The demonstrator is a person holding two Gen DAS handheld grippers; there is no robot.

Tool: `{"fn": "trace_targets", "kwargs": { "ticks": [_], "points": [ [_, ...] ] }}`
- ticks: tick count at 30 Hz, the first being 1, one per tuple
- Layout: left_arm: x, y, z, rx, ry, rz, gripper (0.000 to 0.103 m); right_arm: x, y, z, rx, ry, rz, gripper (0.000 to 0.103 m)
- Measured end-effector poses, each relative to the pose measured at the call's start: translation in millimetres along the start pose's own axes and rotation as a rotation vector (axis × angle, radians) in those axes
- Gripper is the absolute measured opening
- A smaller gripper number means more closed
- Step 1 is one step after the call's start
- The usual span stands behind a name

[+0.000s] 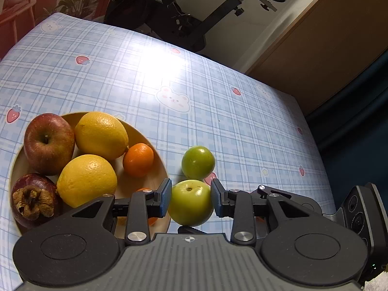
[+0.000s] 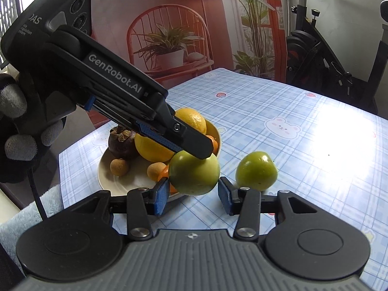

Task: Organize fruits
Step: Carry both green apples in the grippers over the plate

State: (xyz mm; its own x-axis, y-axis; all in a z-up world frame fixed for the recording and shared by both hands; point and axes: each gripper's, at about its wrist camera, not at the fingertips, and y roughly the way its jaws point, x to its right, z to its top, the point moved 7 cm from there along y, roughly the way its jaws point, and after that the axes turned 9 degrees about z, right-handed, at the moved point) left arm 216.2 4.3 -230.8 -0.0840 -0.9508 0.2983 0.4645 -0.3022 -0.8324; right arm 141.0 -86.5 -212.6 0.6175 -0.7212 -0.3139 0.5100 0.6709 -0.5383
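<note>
my left gripper [image 1: 191, 200] clamps a green fruit [image 1: 190, 202]; the plate [image 1: 155, 145] lies left of it; right gripper [image 2: 192, 195] empty, part-open.

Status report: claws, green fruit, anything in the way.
Left claw shut on green fruit, beside plate. Right claw open, empty. Second green fruit on table. Nothing blocking.

Bright daylight falls across the blue plaid worktop [image 1: 218, 121], blowing out a white glare patch near its far middle in both views. The green round fruits [image 1: 198, 162] cast short soft shadows. Everything is sharp, without motion blur. Fisheye distortion bends the worktop edges and darkens the corners.
</note>
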Motion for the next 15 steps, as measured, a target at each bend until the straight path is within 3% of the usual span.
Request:
{"fn": "trace_targets", "kwargs": {
  "ticks": [15],
  "points": [
    [-53, -27, -26, -0.025, -0.104, 0.05, 0.037, -42, 41, -1, -0.085, -0.023, 0.076, 0.047]
  ]
}}
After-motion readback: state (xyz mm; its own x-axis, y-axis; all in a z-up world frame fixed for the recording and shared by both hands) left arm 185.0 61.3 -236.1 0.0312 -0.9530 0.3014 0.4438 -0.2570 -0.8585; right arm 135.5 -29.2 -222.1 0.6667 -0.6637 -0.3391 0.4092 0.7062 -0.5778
